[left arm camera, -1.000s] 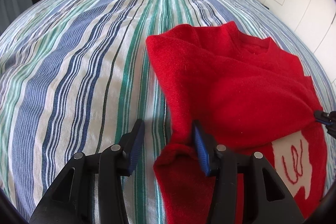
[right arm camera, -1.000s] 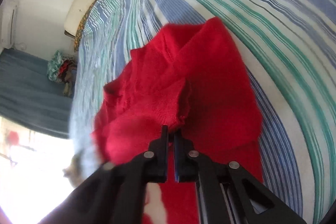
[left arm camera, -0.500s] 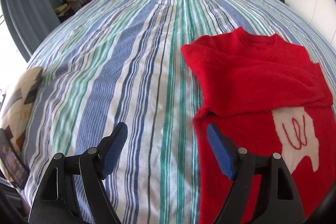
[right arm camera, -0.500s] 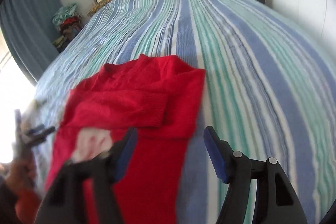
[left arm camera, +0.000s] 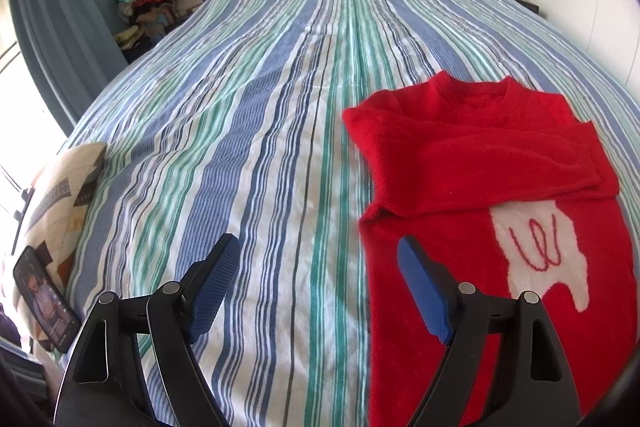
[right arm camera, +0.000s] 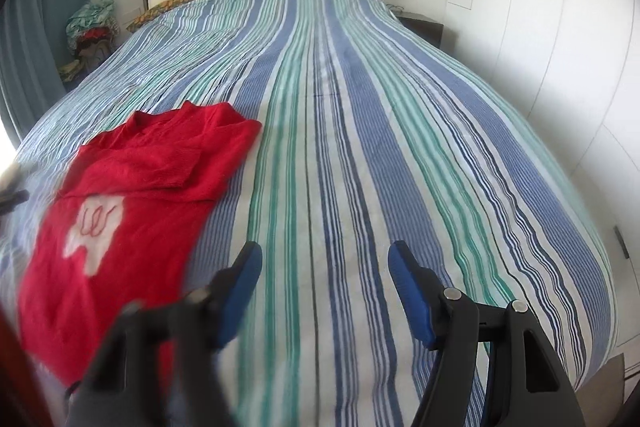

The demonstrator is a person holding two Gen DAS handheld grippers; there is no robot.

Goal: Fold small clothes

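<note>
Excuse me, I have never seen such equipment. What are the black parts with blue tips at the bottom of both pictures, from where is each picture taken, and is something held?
There is no robot here. A person holds hand tools, one in each hand, and each tool carries a wide-angle camera that looks forward along its two fingers. One picture comes from the left tongs, the other from the right tongs. The blue parts are the gripping pads.

Both views look over a bed with a striped bedspread. On it lies a red sweater with a white patch, its sleeves already folded across the chest. A phone leans on a cushion at the left edge.

Both tongs are open and hold nothing.
</note>
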